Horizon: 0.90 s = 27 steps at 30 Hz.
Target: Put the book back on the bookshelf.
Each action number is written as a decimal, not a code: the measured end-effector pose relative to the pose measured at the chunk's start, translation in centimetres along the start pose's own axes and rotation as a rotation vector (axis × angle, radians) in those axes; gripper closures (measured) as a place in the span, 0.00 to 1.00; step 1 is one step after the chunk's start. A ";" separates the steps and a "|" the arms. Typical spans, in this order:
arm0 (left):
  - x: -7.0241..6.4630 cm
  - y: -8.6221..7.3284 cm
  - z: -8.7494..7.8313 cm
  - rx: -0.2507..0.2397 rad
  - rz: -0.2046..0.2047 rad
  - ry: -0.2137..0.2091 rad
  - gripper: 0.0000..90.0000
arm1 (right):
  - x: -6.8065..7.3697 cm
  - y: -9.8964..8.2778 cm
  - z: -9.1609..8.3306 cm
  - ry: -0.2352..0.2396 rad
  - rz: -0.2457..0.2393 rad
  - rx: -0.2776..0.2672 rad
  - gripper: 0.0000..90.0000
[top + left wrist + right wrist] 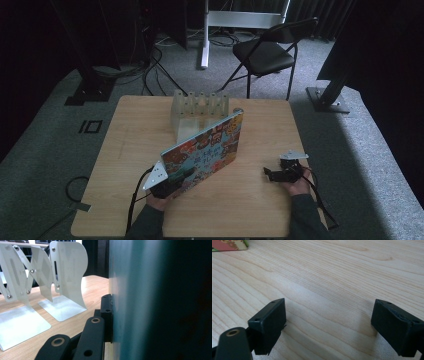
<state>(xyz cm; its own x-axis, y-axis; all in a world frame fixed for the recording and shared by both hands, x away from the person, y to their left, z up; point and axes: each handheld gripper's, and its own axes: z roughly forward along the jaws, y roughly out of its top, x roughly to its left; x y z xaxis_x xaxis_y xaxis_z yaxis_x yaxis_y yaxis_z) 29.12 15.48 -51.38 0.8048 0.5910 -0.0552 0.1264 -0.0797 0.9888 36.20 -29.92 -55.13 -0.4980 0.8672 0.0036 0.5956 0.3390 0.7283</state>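
At the left of the wooden table (125, 150), the left gripper (172, 181) has its jaws clamped on the lower edge of a colourful picture book (205, 150), which stands tilted on edge near the table's middle. In the left gripper view the book's teal cover (140, 300) presses against one black jaw. Behind the book, a white metal book rack (200, 112) stands at the table's far side. To the right, well apart from the book, the right gripper (272, 174) rests low over bare wood, its jaws spread wide with nothing between them.

book (160, 300): blurred, cut off right | left gripper (172, 181): fingers hidden behind book
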 end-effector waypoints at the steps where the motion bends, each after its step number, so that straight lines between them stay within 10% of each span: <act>1: 0.1 0.0 -0.1 -0.003 -0.005 0.001 0.90 | 0.0 0.0 0.0 0.000 0.000 0.000 0.14; 27: 0.8 1.2 -2.1 0.001 -0.010 0.047 0.90 | 0.0 0.0 0.0 0.002 -0.001 0.000 0.14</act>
<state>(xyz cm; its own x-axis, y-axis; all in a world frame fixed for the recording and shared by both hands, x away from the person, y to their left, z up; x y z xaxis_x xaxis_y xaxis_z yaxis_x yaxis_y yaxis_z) 28.72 17.59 -49.99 0.7754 0.6287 -0.0589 0.1354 -0.0744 0.9880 36.20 -29.91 -55.14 -0.5003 0.8659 0.0043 0.5946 0.3399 0.7286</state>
